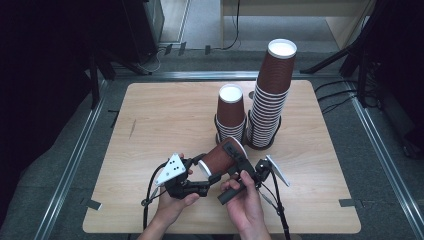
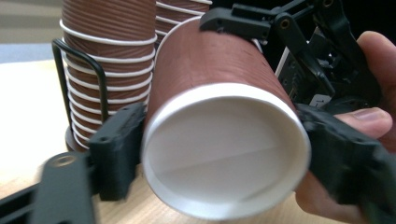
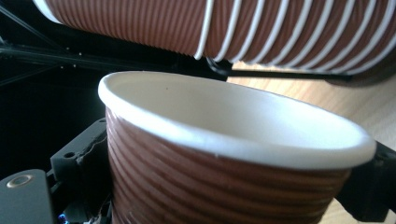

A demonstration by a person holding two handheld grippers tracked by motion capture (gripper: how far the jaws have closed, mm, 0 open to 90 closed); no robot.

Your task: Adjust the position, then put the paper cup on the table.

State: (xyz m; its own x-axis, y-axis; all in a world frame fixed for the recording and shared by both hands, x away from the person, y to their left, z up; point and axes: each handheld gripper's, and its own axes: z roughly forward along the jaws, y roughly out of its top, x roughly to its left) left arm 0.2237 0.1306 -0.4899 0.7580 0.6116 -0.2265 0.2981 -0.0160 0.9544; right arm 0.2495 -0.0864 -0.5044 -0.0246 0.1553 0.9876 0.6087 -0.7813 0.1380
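Observation:
A brown ribbed paper cup with a white rim lies on its side in the air over the front middle of the table. My left gripper has its jaws at either side of the rim; in the left gripper view they touch the cup with no gap showing. My right gripper is closed across the cup's body, one finger lying along the wall. In the right gripper view the cup sits between the jaws of my right gripper. Both hands hold the grippers close together.
Behind the cup a short stack of brown cups and a tall leaning stack stand upside down in black wire holders. The wooden table is bare to the left. Dark stands and cables surround the table.

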